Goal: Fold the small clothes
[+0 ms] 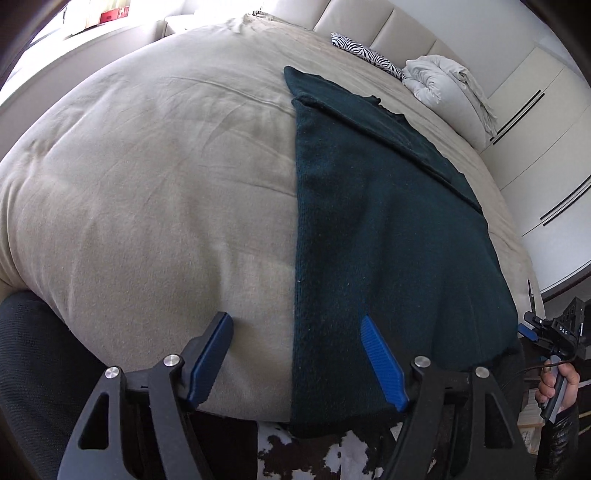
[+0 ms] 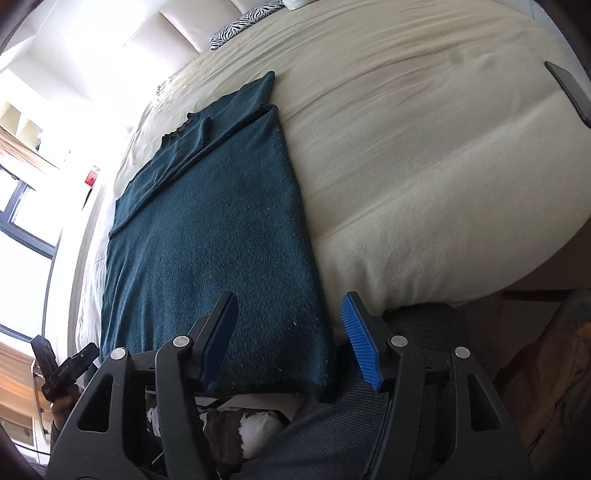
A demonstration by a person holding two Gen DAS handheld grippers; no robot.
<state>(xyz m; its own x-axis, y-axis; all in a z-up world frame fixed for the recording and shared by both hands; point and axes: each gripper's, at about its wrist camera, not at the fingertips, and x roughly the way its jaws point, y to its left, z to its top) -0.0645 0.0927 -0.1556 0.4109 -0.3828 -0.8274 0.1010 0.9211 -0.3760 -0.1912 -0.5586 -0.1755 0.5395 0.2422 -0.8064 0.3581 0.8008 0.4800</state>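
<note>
Teal sweater [image 1: 388,229] lies folded lengthwise on the beige bed [image 1: 155,177]; left gripper [image 1: 297,354] and right gripper [image 2: 290,332] both gape wide, holding nothing, near its near edge.

I stand at the foot of a wide bed [image 1: 147,177] under a beige cover, a padded cream headboard [image 1: 354,18] behind it. White wardrobe doors [image 1: 543,122] line one side; bright daylight floods through the window [image 2: 26,229].
</note>
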